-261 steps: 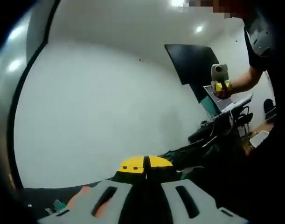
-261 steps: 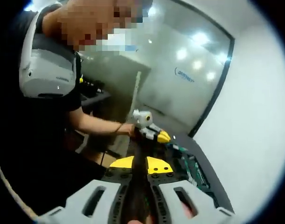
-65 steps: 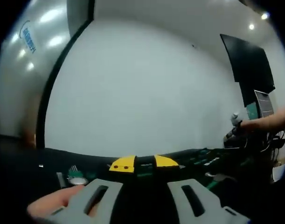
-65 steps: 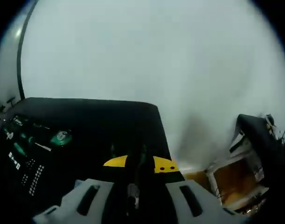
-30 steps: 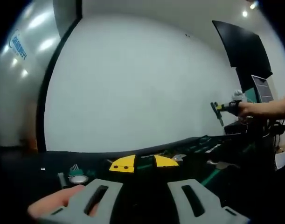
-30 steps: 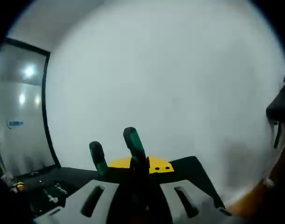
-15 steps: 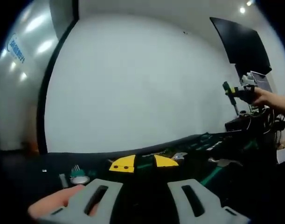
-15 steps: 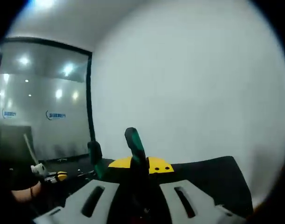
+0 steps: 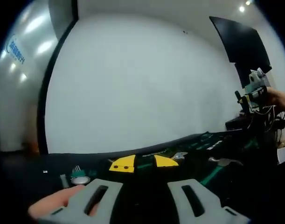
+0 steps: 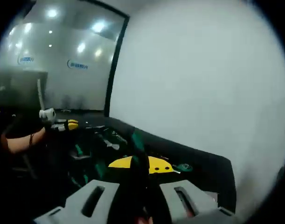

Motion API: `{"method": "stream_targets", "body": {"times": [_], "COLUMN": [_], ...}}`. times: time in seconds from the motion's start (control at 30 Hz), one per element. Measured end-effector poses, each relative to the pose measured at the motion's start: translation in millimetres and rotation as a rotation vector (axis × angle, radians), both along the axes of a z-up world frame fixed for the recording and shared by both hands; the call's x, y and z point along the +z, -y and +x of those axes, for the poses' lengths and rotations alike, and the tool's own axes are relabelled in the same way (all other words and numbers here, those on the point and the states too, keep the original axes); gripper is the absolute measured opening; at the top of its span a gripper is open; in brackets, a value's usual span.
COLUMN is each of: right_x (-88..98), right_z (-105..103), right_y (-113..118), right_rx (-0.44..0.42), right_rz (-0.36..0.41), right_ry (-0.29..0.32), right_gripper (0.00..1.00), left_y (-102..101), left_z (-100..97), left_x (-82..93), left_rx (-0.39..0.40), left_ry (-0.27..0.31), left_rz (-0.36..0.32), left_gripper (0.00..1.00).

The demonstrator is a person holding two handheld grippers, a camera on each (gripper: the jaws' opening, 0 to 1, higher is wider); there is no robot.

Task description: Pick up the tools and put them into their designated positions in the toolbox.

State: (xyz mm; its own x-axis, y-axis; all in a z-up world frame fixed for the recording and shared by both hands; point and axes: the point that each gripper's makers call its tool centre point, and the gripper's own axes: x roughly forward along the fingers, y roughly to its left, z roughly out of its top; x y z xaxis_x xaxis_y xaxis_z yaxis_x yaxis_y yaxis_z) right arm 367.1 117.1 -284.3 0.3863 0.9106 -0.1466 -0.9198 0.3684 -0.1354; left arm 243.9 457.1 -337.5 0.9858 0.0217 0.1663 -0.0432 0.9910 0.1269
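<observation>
My right gripper (image 10: 140, 164) is shut on a pair of pliers with green and black handles (image 10: 136, 138), whose handles stick up past the yellow jaw tips. In the left gripper view this gripper (image 9: 253, 91) is held high at the far right by a hand. My left gripper (image 9: 144, 163) stands with its yellow tips a little apart and nothing clearly between them; in the right gripper view it (image 10: 67, 125) is low at the left, held by a hand. The black toolbox (image 9: 205, 140) with green tools lies on the dark table (image 10: 212, 172).
A small green and silver round tool (image 9: 79, 178) lies left of my left jaws. A green round item (image 10: 182, 166) lies on the table near the right jaws. A white wall stands behind the table, and a dark screen (image 9: 238, 42) hangs at the upper right.
The right gripper has swung round with the pliers and now faces the toolbox and the left hand. In the left gripper view it has drifted right. The left gripper has stayed still.
</observation>
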Motion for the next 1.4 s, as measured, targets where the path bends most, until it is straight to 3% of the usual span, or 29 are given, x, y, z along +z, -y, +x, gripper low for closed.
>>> {"method": "stream_targets", "body": {"times": [0.23,0.3,0.5,0.53,0.57,0.67,0.73,0.83,0.87,0.9,0.93,0.97,1.0,1.07,1.13,1.2,1.27,1.33,1.37,1.4], "right_x": [-21.5,-26.4,-26.1,-25.3,-27.4,-40.5,-62.9,-76.6,-74.1,-64.0,-35.8,-26.8,7.5,27.9,30.4,18.6,-13.7,-47.1,-62.9,-70.7], "right_z": [-6.5,-6.6,-8.2,-9.4,-26.2,-43.0,-57.3,-48.5,-53.4,-55.8,-54.9,-52.7,-39.4,-28.9,-25.0,-25.0,-23.0,-27.4,-35.2,-38.4], "right_y": [-21.2,-25.5,-32.1,-35.3,-44.2,-61.6,-74.7,-89.9,-93.2,-93.6,-90.9,-88.0,-73.5,-53.0,-31.8,-13.6,0.4,10.7,12.1,13.6], "right_rx": [0.0,-0.023,-0.078,-0.064,-0.019,0.074,0.187,0.209,0.252,0.281,0.298,0.301,0.288,0.28,0.268,0.27,0.273,0.292,0.341,0.361], "right_rz": [-0.007,-0.067,-0.11,-0.106,-0.123,-0.245,-0.351,-0.368,-0.342,-0.286,-0.164,-0.137,-0.021,0.034,0.038,0.03,-0.078,-0.188,-0.231,-0.26], "right_ry": [0.017,0.089,0.138,0.144,0.158,0.223,0.163,0.042,-0.06,-0.12,-0.152,-0.147,-0.125,-0.096,-0.089,-0.061,-0.003,-0.009,-0.008,-0.013], "right_gripper": [0.08,0.08,0.08,0.08,0.08,0.09,0.1,0.13,0.14,0.18,0.21,0.18,0.13,0.13,0.13,0.15,0.16,0.17,0.2,0.22], "left_y": [-0.3,-1.0,-0.2,-0.1,-0.1,-1.4,-2.3,-2.0,-2.4,-2.8,-3.0,-3.2,-3.0,-2.1,-1.8,-1.3,-1.4,-0.4,-0.4,-0.3], "left_z": [-0.1,0.5,1.2,1.2,1.1,1.8,2.3,2.3,2.2,2.0,1.9,1.9,1.6,1.7,1.4,0.9,0.8,0.7,0.8,1.2], "left_x": [-1.7,-2.8,-4.6,-4.5,-4.4,-5.1,-5.4,-5.4,-5.2,-5.0,-4.9,-4.9,-5.2,-6.2,-5.1,-4.3,-3.9,-4.1,-4.3,-5.1], "left_rx": [0.004,0.007,0.011,0.01,0.011,0.013,0.014,0.012,0.012,0.012,0.011,0.011,0.011,0.008,0.012,0.013,0.011,0.009,0.01,0.009], "left_ry": [-0.01,-0.015,-0.024,-0.023,-0.022,-0.025,-0.025,-0.026,-0.025,-0.025,-0.024,-0.024,-0.025,-0.03,-0.024,-0.02,-0.018,-0.019,-0.021,-0.026], "left_rz": [0.001,0.005,0.024,0.025,0.027,0.028,0.026,0.027,0.026,0.023,0.02,0.019,0.021,0.029,0.035,0.037,0.035,0.032,0.031,0.033], "left_gripper": [0.11,0.11,0.11,0.11,0.11,0.11,0.11,0.11,0.11,0.11,0.11,0.11,0.11,0.11,0.11,0.11,0.11,0.11,0.11,0.11]}}
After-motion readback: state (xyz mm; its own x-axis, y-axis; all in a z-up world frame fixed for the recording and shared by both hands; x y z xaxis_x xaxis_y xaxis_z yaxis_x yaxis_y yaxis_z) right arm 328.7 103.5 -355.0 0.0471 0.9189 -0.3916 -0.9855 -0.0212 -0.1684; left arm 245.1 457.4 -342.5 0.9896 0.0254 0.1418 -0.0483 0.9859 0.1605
